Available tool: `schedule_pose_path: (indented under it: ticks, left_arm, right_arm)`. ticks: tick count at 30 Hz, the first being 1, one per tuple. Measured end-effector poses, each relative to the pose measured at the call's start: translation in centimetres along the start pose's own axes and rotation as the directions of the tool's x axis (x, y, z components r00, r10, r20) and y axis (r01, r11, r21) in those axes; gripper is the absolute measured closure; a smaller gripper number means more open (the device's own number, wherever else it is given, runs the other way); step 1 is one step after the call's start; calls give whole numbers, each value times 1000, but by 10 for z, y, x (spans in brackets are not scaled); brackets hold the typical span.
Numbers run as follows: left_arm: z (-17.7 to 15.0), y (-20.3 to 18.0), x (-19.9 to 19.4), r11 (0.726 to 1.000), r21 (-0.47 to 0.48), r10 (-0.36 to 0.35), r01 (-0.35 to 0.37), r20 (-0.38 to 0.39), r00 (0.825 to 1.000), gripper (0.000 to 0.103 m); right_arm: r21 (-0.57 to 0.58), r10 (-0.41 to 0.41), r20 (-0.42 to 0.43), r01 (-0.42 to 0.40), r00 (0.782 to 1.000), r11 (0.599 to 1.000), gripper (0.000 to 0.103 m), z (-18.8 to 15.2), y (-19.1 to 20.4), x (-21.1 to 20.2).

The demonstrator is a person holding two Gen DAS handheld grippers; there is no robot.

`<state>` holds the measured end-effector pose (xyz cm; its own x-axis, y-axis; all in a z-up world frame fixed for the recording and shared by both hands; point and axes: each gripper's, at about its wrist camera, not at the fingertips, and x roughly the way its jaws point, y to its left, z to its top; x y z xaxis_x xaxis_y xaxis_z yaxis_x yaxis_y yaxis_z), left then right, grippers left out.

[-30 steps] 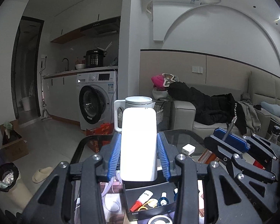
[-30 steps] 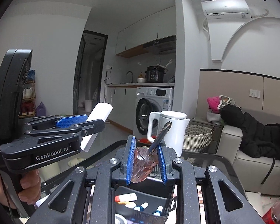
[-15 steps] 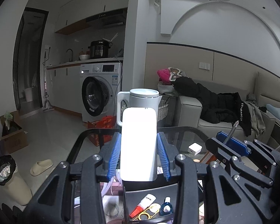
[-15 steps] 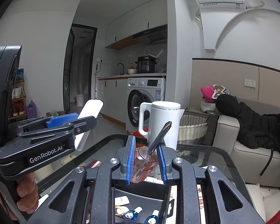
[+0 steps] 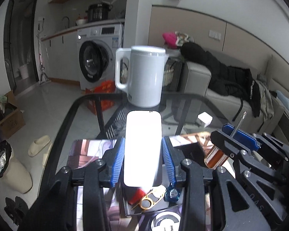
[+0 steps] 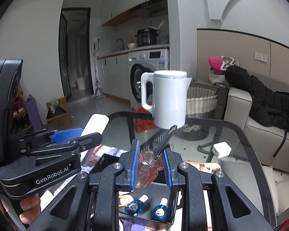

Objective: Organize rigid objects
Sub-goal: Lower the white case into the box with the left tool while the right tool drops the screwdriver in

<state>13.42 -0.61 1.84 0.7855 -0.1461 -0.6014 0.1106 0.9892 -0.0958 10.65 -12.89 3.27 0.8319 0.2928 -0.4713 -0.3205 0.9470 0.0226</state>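
My left gripper [image 5: 143, 160] is shut on a flat white rectangular device [image 5: 143, 144], held upright over a black storage box [image 5: 156, 206]. The box holds a red-capped tube, gold scissors [image 5: 148, 202] and small blue bottles [image 6: 160, 211]. My right gripper [image 6: 150, 166] is shut on a screwdriver [image 6: 150, 165] with a clear amber handle and a metal shaft that points up and forward. It also hovers over the box. The right gripper shows in the left wrist view [image 5: 239, 140], and the left gripper shows in the right wrist view [image 6: 67, 136].
A white electric kettle [image 5: 144, 77] stands at the far side of the glass table [image 5: 183, 104]. A small white charger cube [image 6: 222, 150] lies on the glass to the right. A sofa with dark clothes [image 5: 231, 77] is behind, and a washing machine [image 5: 98, 55] is at the back left.
Both grippers have tilted down and moved forward toward the box and kettle, which now look closer. Each grip is unchanged.
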Motion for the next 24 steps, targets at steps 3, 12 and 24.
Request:
schedule_pose_path:
  ticks: [3, 12, 24]
  left_arm:
    - [-5, 0, 18, 1000, -1, 8, -8, -95, 995, 65]
    - [-25, -6, 58, 1000, 19, 7, -1, -307, 952, 65]
    - [-38, -11, 67, 999, 47, 9, 11, -392, 920, 65]
  right_arm:
    - [12, 19, -106, -18, 994, 1000, 81, -6, -2, 19]
    - [52, 44, -380, -26, 924, 998, 80, -36, -15, 70]
    - [43, 46, -473, -29, 880, 999, 80, -59, -15, 85]
